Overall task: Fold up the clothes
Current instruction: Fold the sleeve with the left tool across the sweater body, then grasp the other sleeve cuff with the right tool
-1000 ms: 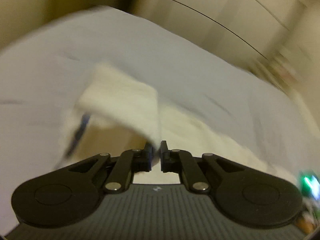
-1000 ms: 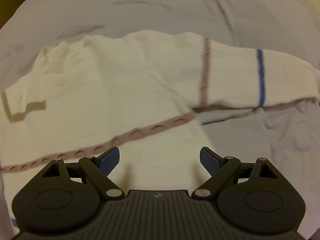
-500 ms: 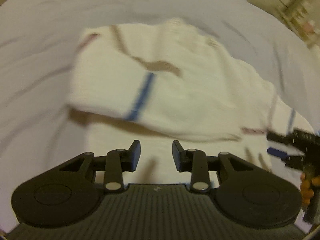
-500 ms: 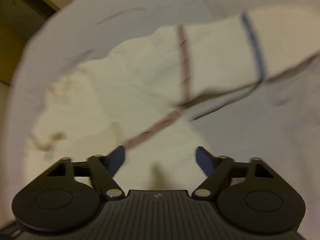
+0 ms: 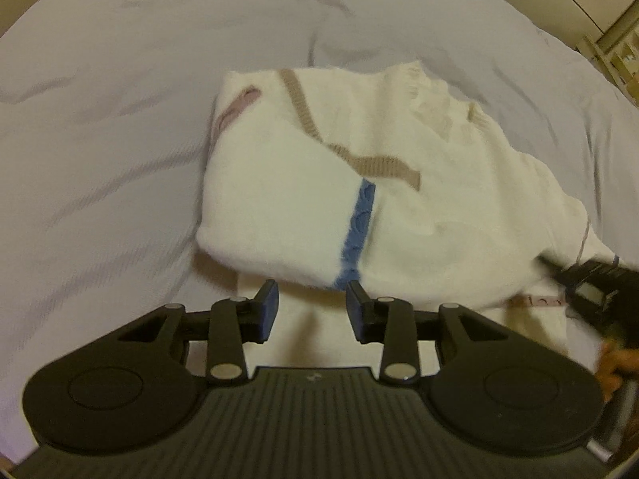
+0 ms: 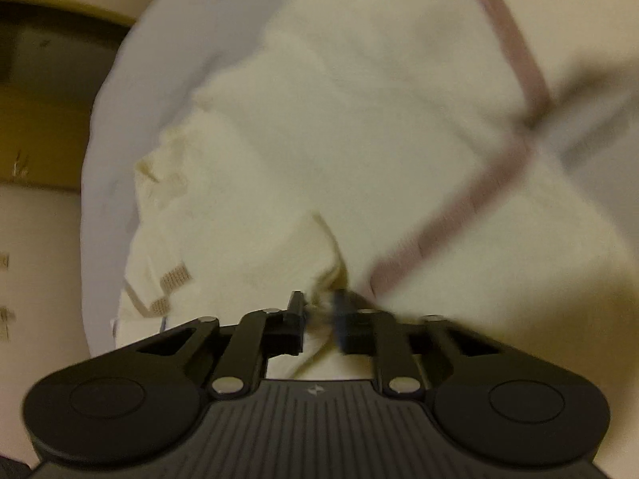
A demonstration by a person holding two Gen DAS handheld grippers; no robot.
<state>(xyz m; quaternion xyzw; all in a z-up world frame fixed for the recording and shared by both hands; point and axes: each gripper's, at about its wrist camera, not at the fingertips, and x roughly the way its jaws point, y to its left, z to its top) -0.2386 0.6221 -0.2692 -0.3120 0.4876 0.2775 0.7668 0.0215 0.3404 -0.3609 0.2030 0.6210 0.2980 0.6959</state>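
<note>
Cream sweater (image 5: 399, 183) — mid-bed on the lilac sheet (image 5: 120, 119), one sleeve folded across, remainder unfolded; left gripper (image 5: 311, 305) fingers apart, empty; right gripper (image 6: 319, 311) clamped on its edge.

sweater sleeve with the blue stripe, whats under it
The folded sleeve lies on the sweater body, which rests on the grey sheet. What the sleeve covers is hidden.

The left wrist view looks down and forward over its jaws at the cream sweater (image 5: 399, 207) on the bed (image 5: 120, 119), from fairly near. The right wrist view sits almost against the same sweater (image 6: 359, 119), blurred. The right gripper (image 5: 587, 291) shows at the sweater's right edge.
</note>
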